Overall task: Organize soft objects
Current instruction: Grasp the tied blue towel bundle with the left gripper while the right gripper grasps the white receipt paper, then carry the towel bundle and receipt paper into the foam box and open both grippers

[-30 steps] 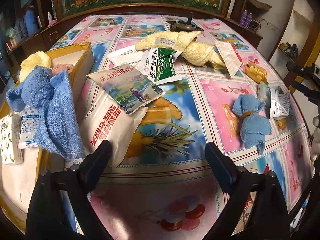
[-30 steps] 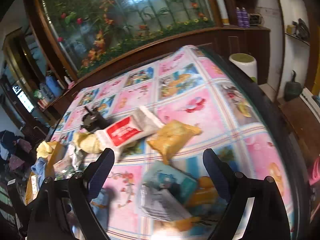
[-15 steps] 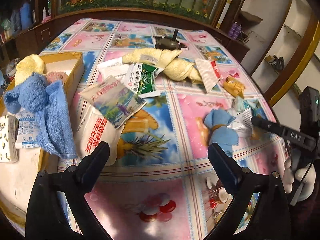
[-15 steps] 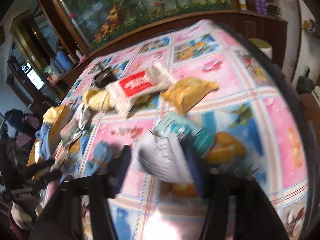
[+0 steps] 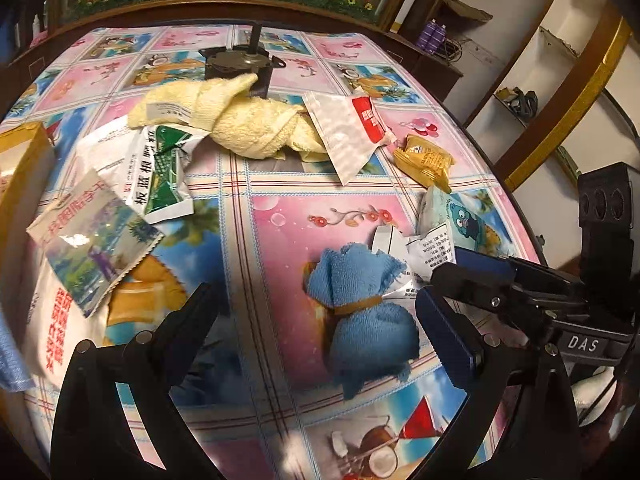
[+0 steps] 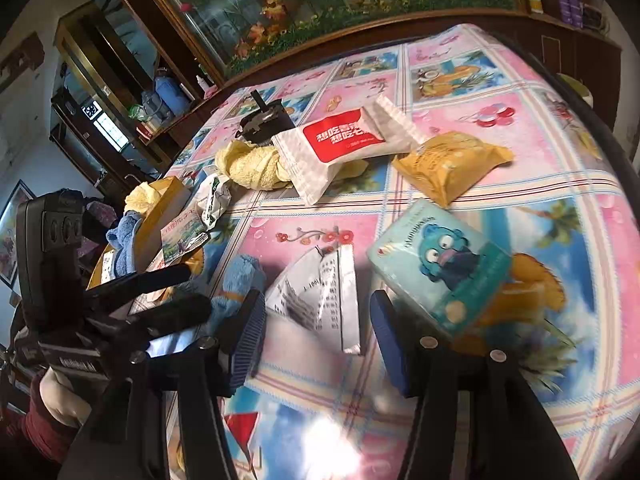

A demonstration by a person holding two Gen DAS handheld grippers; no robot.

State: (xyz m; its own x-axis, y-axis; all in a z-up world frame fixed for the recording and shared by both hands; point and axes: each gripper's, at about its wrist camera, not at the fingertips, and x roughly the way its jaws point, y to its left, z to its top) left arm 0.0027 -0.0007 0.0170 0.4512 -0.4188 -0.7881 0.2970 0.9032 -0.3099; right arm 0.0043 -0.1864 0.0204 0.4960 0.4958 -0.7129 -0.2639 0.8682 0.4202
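A blue towel bundle [image 5: 360, 300] tied with a band lies on the patterned tablecloth, between the spread fingers of my left gripper [image 5: 318, 328], which is open. A silver printed packet [image 6: 320, 300] lies flat between the fingers of my right gripper [image 6: 318, 336]. Those jaws are opening and the pads do not press on it. In the left wrist view the right gripper [image 5: 452, 268] sits just right of the bundle, over that packet [image 5: 428, 248]. A rolled yellow towel [image 5: 248, 120] lies further back.
A red-and-white packet [image 5: 348, 132], a yellow snack packet [image 6: 452, 164] and a teal cartoon packet [image 6: 440, 268] lie around. Green-white [image 5: 156, 172] and scenic [image 5: 92, 240] packets and a cardboard box [image 6: 160, 208] with towels are on the left. A black metal object [image 5: 240, 64] stands behind.
My left gripper has swung right, so the blue bundle now lies between its fingers. My right gripper has come down over the silver packet, its jaws much narrower than a second ago.
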